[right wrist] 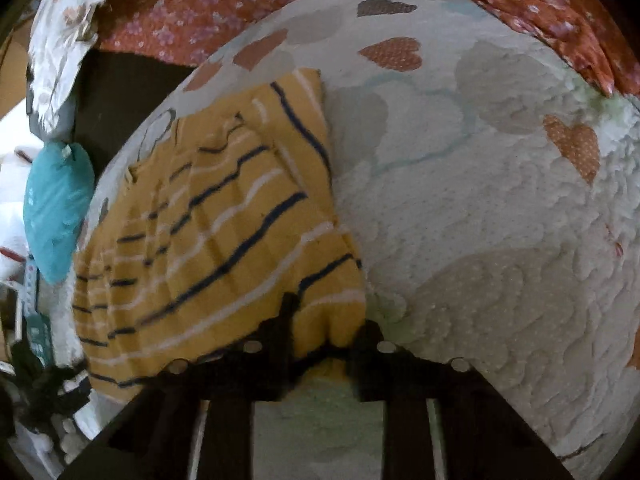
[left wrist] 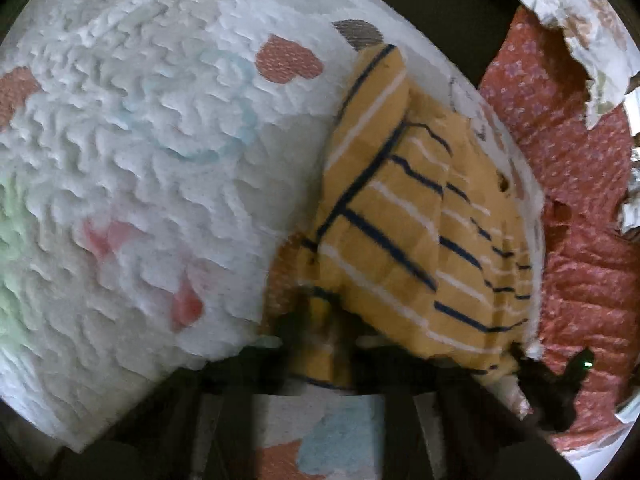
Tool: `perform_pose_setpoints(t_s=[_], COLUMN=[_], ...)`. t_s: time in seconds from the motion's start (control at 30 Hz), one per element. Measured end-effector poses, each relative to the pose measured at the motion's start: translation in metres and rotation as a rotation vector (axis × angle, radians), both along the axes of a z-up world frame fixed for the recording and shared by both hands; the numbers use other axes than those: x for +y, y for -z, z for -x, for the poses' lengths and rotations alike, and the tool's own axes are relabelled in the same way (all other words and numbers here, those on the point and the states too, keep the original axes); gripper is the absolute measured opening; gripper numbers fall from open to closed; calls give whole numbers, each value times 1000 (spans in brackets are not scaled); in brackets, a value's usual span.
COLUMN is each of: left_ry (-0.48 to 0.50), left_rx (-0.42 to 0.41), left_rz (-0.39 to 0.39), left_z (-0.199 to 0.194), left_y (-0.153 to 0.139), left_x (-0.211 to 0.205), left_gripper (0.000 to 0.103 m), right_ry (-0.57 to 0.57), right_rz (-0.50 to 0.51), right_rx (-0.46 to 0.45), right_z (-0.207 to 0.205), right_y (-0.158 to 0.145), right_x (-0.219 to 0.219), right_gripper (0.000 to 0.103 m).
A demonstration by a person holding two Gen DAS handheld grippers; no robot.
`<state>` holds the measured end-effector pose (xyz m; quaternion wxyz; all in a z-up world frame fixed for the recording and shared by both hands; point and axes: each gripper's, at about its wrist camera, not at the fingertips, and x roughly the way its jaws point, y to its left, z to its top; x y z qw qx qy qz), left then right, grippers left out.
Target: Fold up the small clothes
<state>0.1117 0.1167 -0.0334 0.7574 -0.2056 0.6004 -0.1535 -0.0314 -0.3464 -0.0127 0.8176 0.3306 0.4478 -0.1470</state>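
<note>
A small mustard-yellow garment [left wrist: 404,216] with navy and white stripes lies partly folded on a white quilted blanket [left wrist: 140,140] printed with hearts. My left gripper [left wrist: 320,344] is shut on the garment's near corner; the cloth bunches between its dark fingers [left wrist: 290,336]. In the right wrist view the same garment [right wrist: 224,232] spreads to the left over the blanket [right wrist: 500,240]. My right gripper [right wrist: 326,340] is shut on the garment's near right corner, the cloth pinched between its fingers [right wrist: 286,320].
A red floral cloth [left wrist: 580,240] lies beyond the blanket's edge, also at the top of the right wrist view [right wrist: 192,12]. A white floral cloth [left wrist: 568,12] sits at the back. A teal bag [right wrist: 56,204] and clutter are at the left edge.
</note>
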Motion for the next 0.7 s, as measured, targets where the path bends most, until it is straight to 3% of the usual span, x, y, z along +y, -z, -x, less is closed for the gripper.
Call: perform_pose_setpoints(t_s=[0.17,0.2,0.33,0.43,0.53,0.7], left_ry=[-61,-59,-64,-51,-38,0], left_rx=[17,12,-13,-39,-58,-15], left_rz=[29,48,102,113,109,175], left_z=[-4,-3,9,16,23,26], left_y=[4,3,-2,-7,-10,-3], left_x=[17,18,30,35,39,33], left_gripper=[7,7,12,26,36,37], right_ry=[4,-21,-9,-41,-150,-429], right_rz=[127,138,249,303,282,123], right_rx=[106,126,103,44,-3,-27], right_z=[1,-1,7,5,-17,-95], right_y=[-5,-6,-40,-69,-81,-75], right_x=[-8,-5,11,39,80,171], right_gripper=[17,23,28,44,49,59])
